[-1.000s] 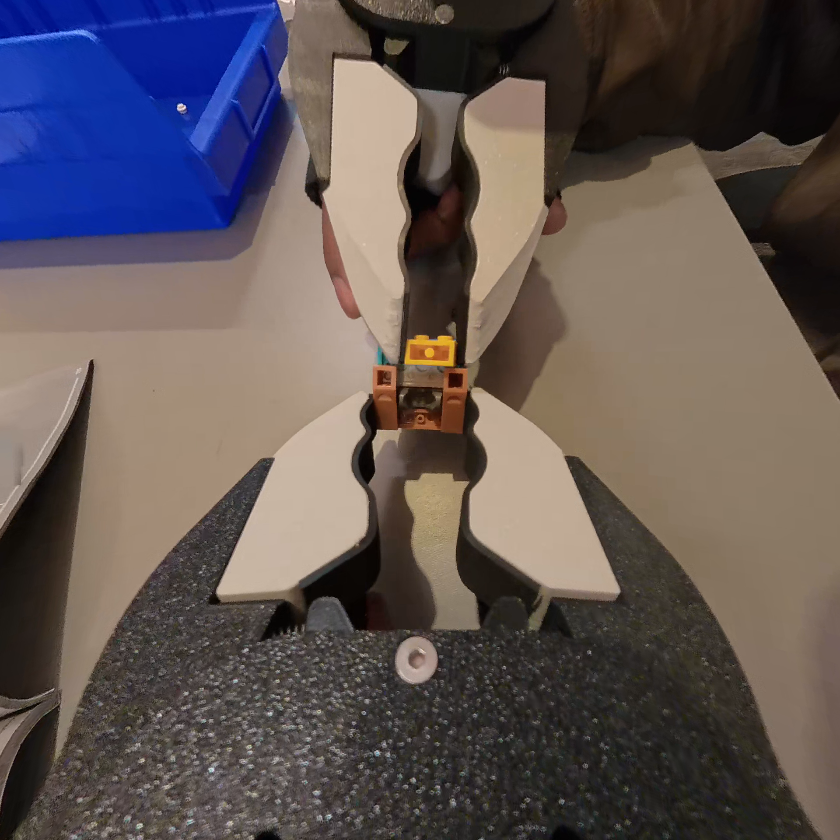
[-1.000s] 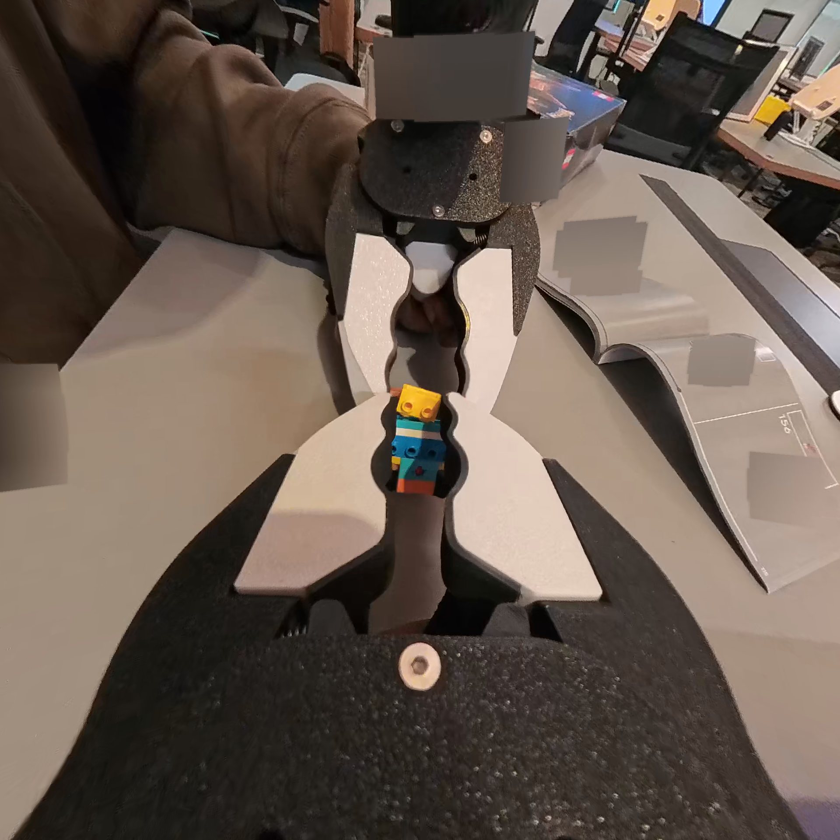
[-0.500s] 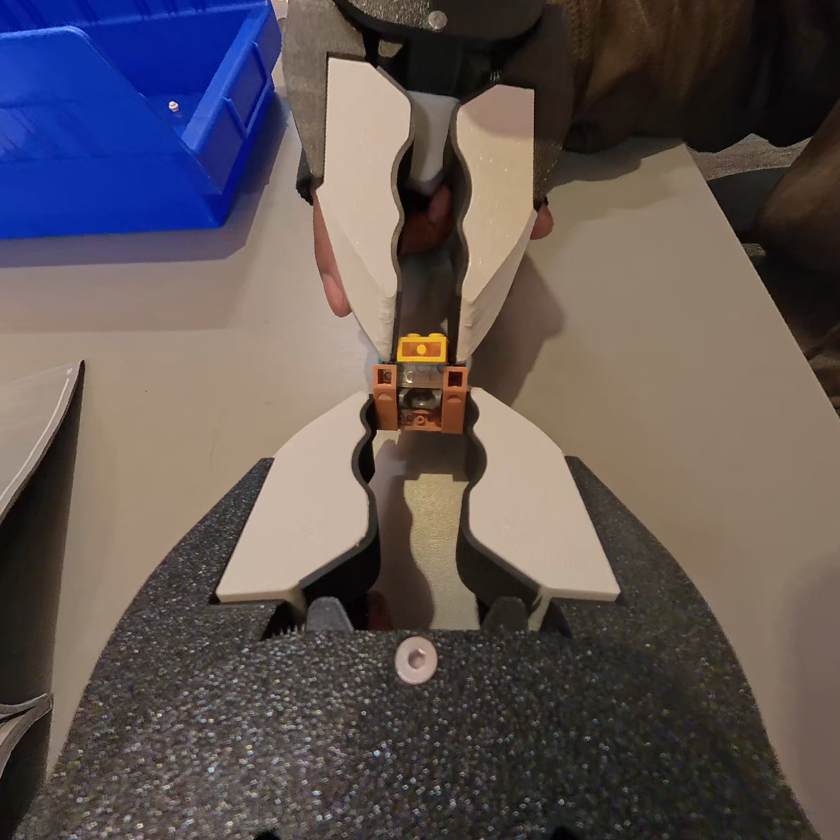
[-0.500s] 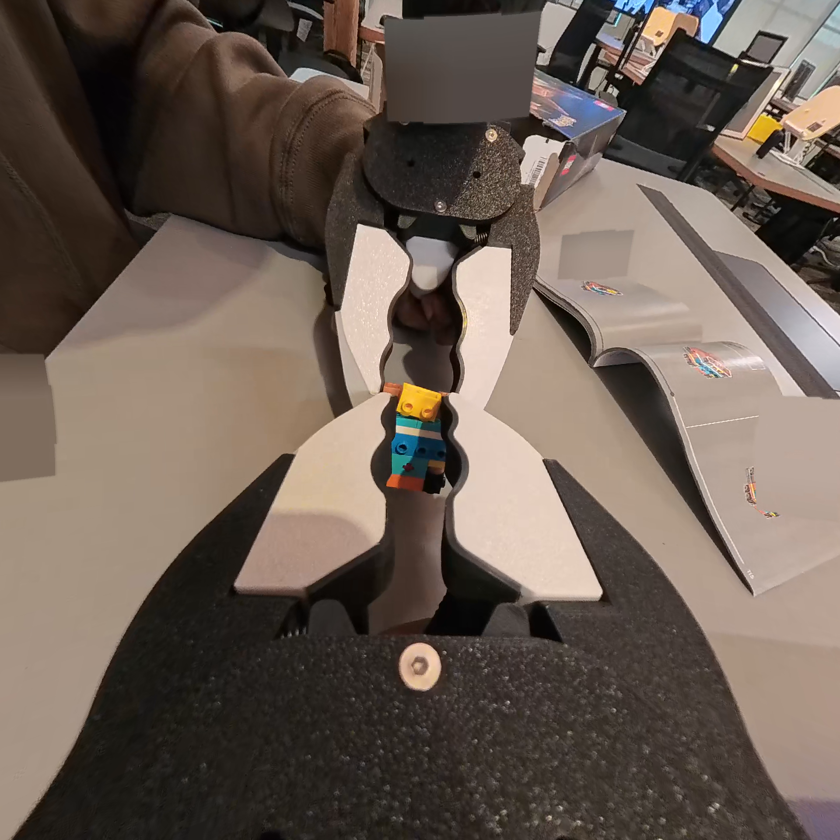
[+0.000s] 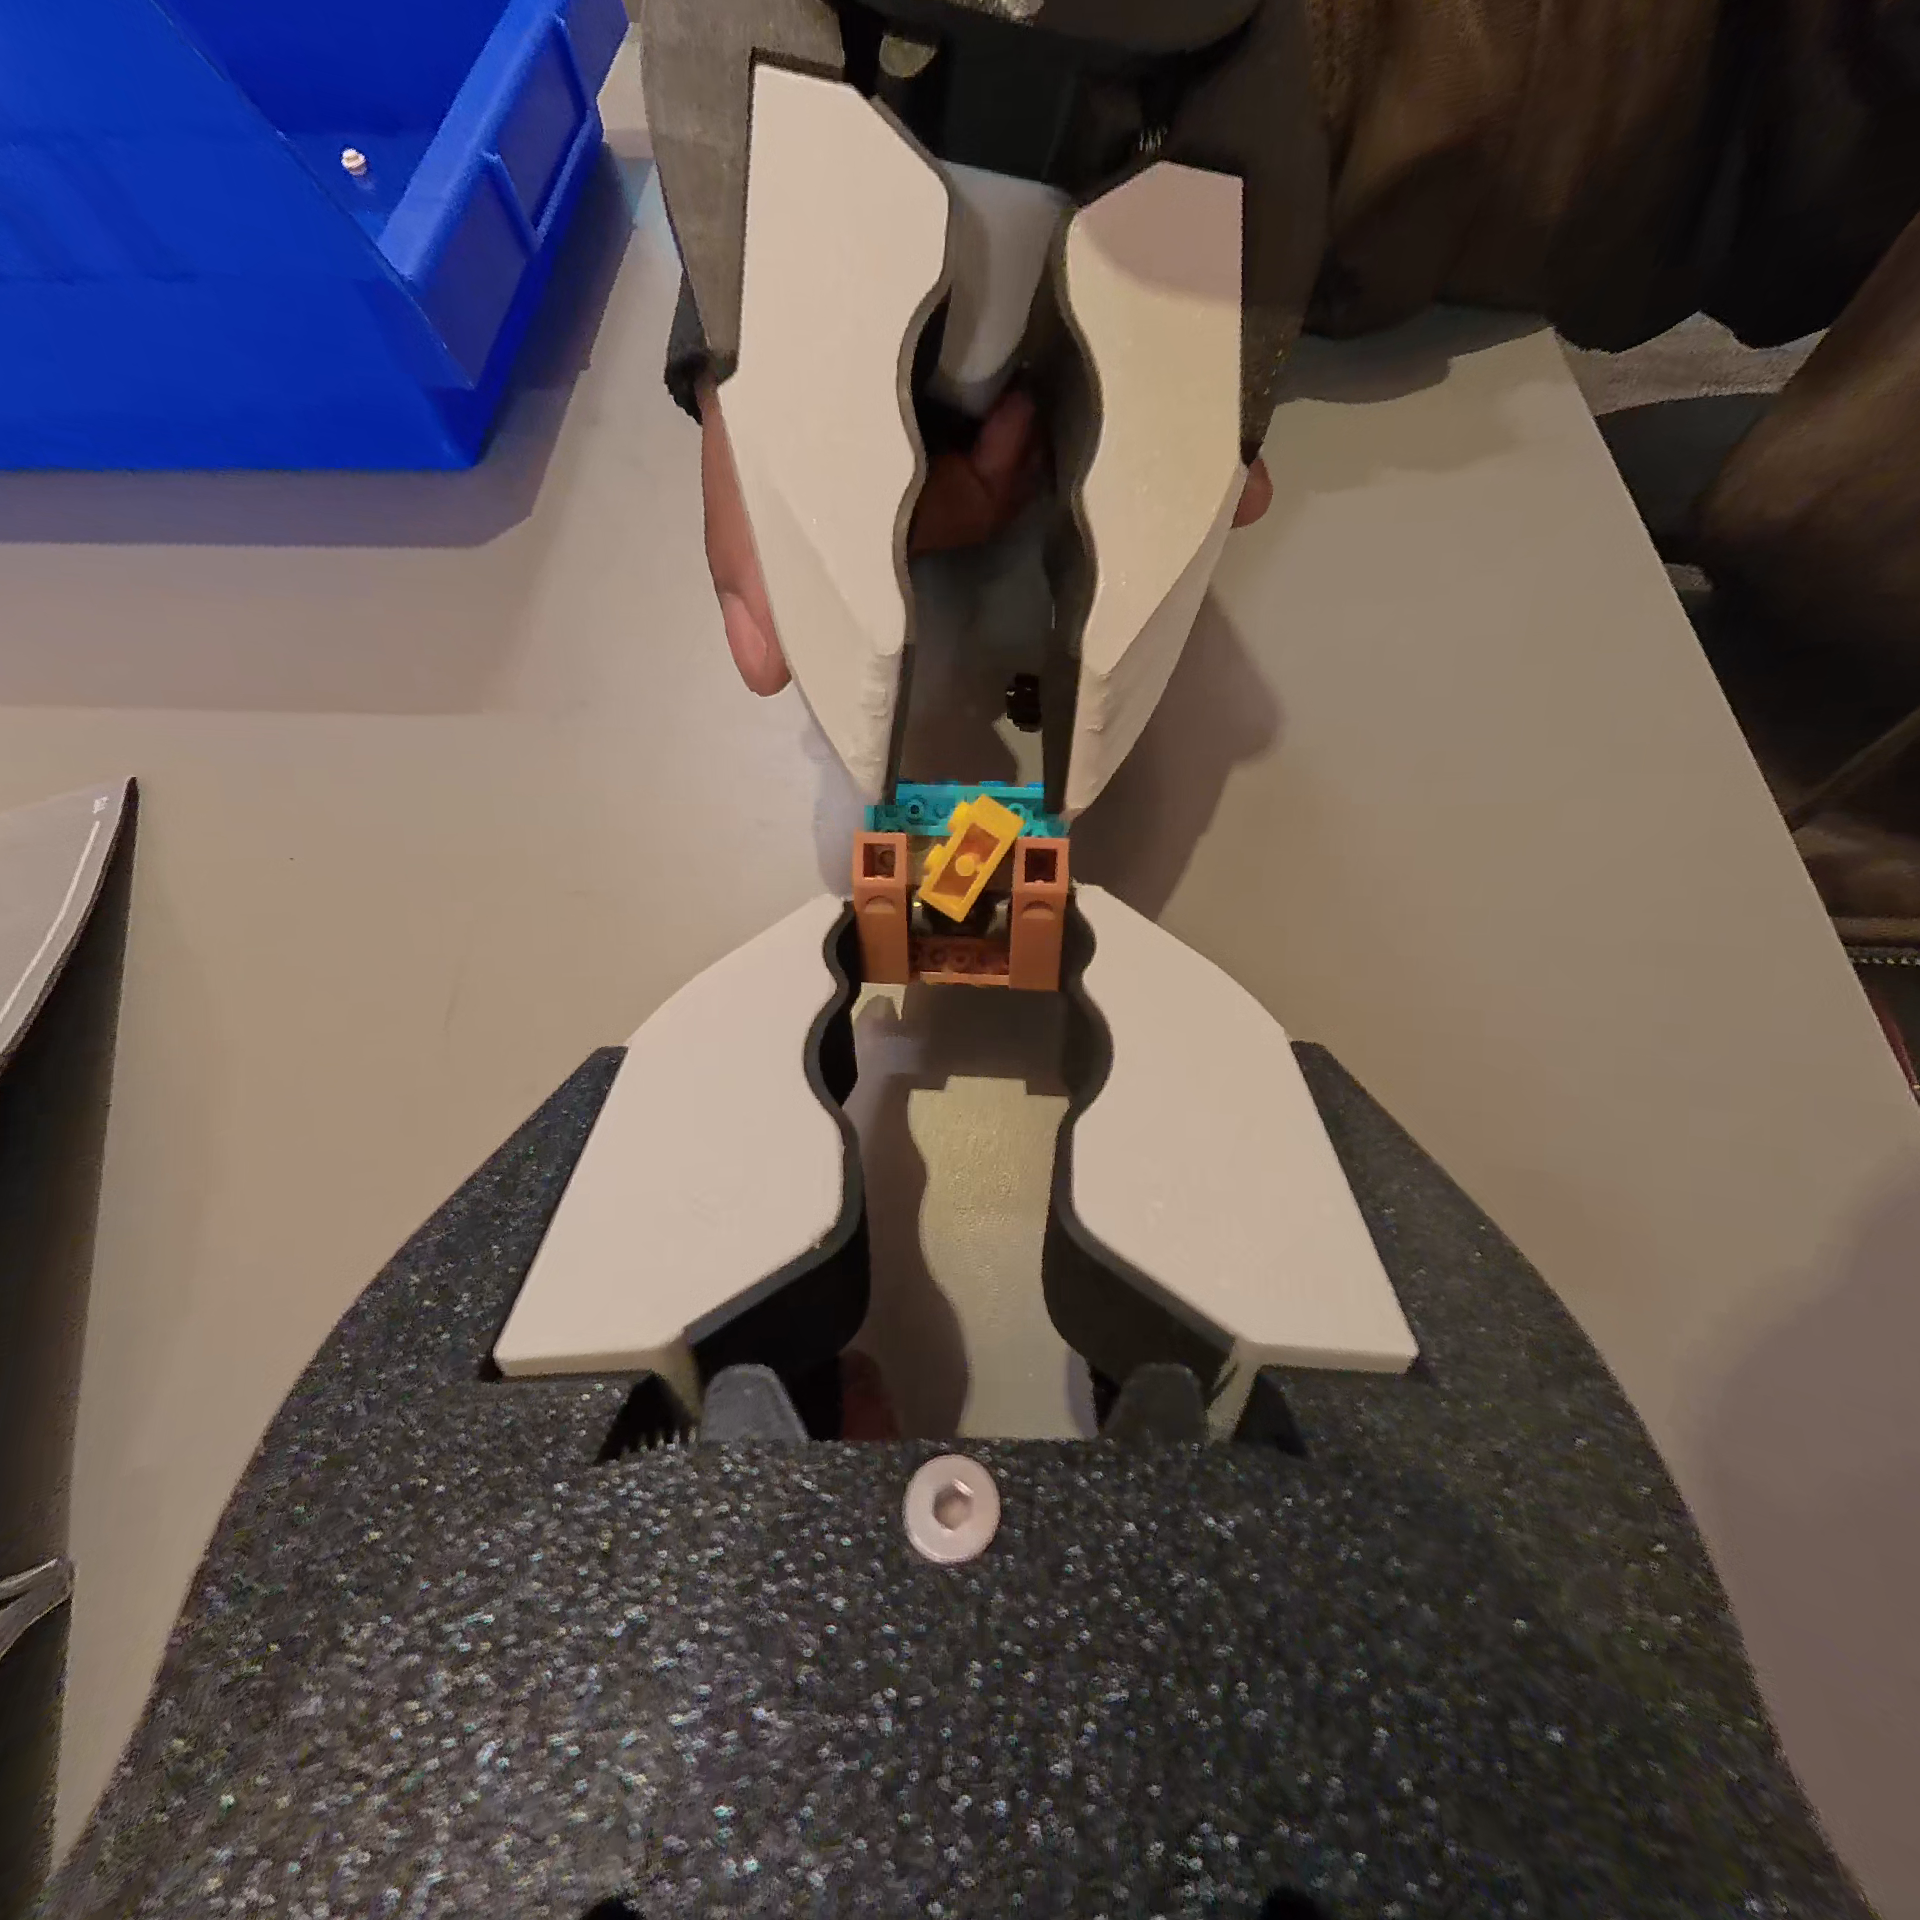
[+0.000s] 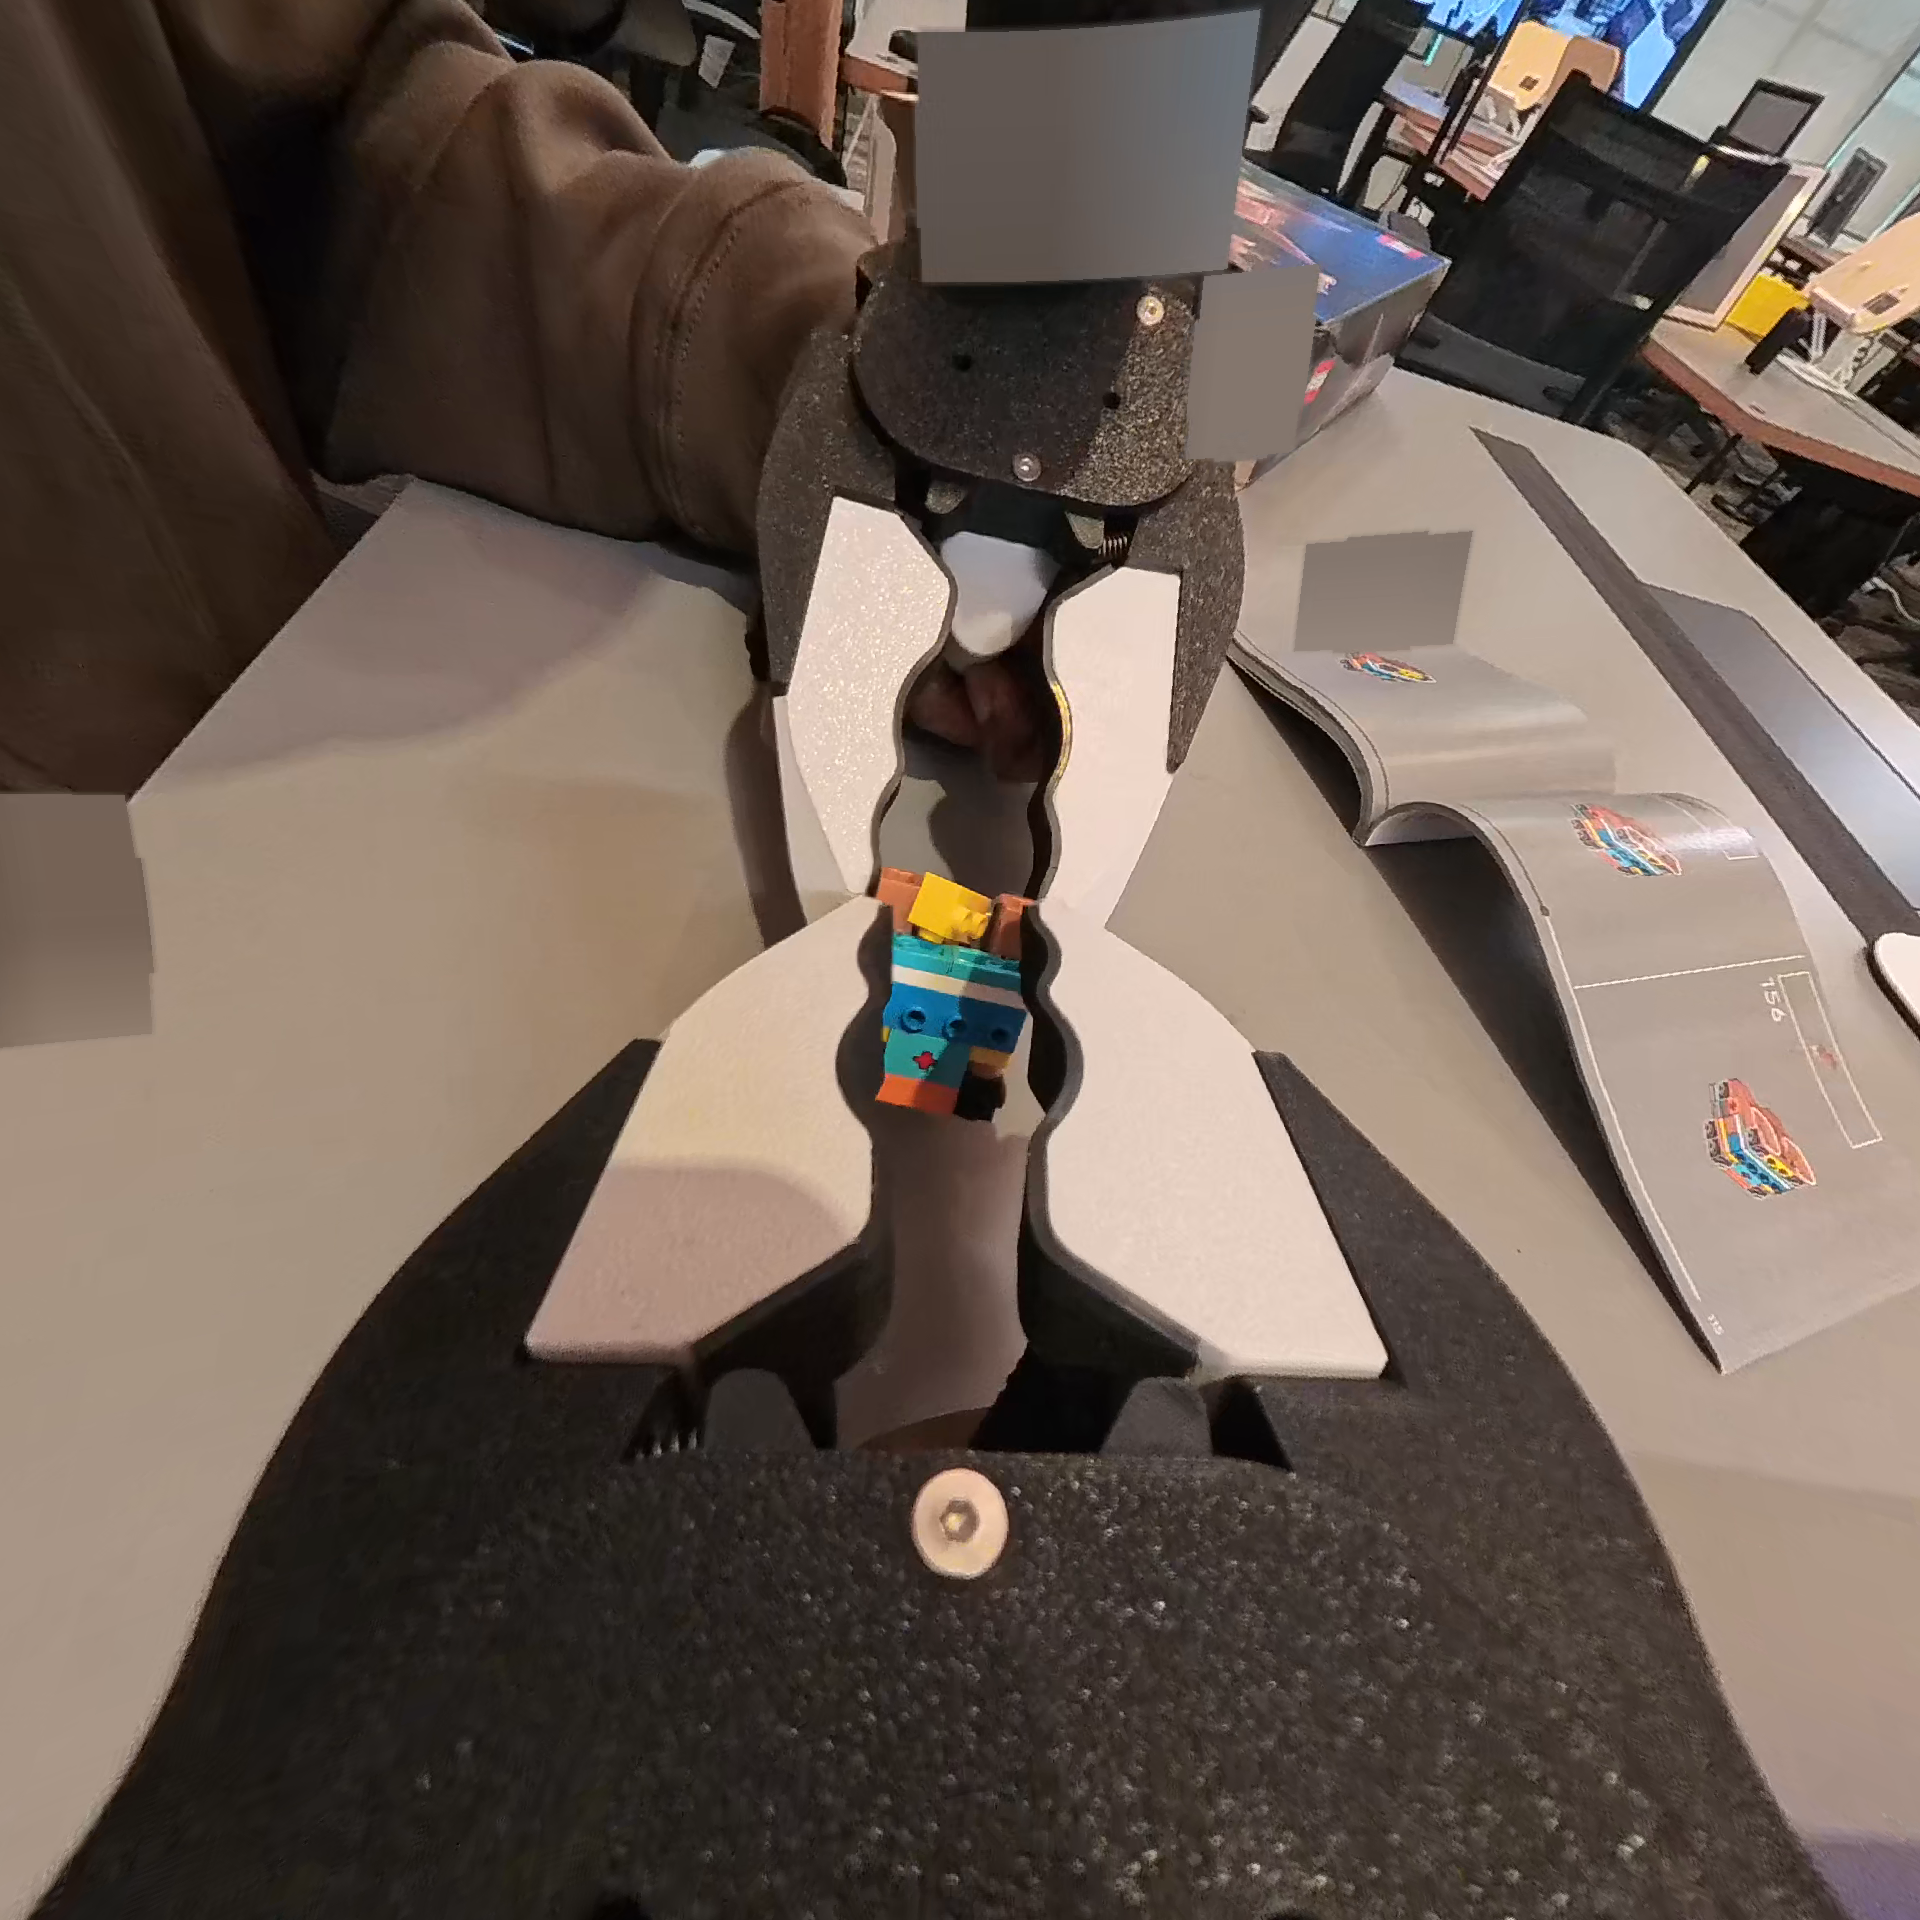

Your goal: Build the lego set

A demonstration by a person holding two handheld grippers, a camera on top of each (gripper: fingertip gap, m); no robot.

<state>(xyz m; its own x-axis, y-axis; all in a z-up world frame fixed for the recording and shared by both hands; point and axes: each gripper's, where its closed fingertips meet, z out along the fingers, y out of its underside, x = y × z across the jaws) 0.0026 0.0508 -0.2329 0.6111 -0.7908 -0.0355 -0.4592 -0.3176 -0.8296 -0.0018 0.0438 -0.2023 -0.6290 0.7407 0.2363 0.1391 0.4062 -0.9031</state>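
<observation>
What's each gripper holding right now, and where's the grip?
Left gripper clamps the lego build by its brown side pillars. Right gripper grips the same build's teal end. The yellow brick sits tilted, ungripped.

A big grey table (image 6: 416,935) fills the room's front. Far behind it stand black chairs (image 6: 1621,239) and brown desks (image 6: 1787,416). A window (image 6: 1870,135) lets in light.
</observation>
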